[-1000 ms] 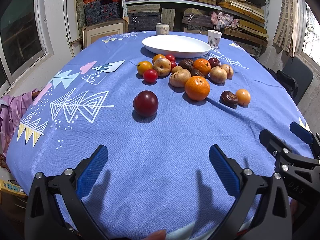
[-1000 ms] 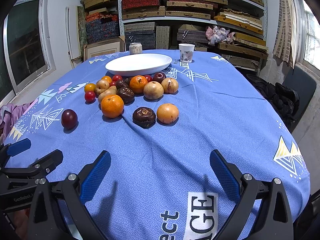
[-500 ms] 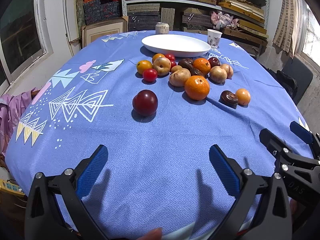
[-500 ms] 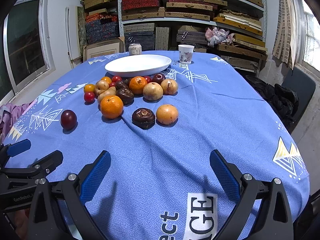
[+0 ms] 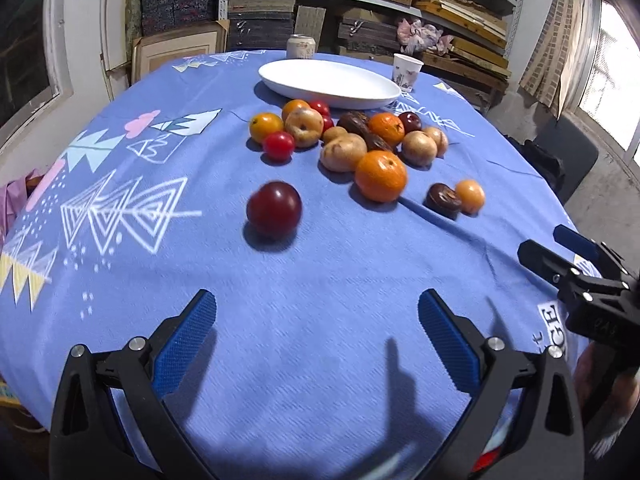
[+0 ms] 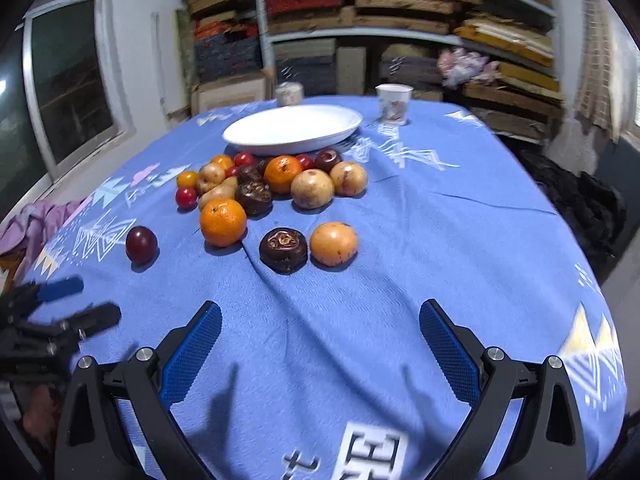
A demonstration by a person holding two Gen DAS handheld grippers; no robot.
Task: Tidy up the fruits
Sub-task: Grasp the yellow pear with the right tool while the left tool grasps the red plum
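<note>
Several fruits lie in a loose pile on the blue tablecloth in front of a white plate (image 5: 328, 82) (image 6: 294, 128). A dark red plum (image 5: 274, 209) (image 6: 141, 245) sits apart at the near left, a large orange (image 5: 381, 176) (image 6: 223, 222) beside the pile. A dark brown fruit (image 6: 283, 249) (image 5: 442, 199) and a small orange fruit (image 6: 334, 243) (image 5: 470, 196) lie together at the near right. My left gripper (image 5: 316, 336) is open and holds nothing, short of the plum. Open as well, my right gripper (image 6: 320, 344) hovers before the brown fruit.
A paper cup (image 6: 394, 103) and a can (image 6: 289, 94) stand behind the plate. Shelves stacked with boxes fill the back wall. A dark chair (image 5: 568, 160) stands to the right of the table. Bare cloth lies between grippers and fruit.
Both grippers have moved forward toward the fruit; the right one more clearly, with blur in its view. Both stay open. No fruit has moved.
</note>
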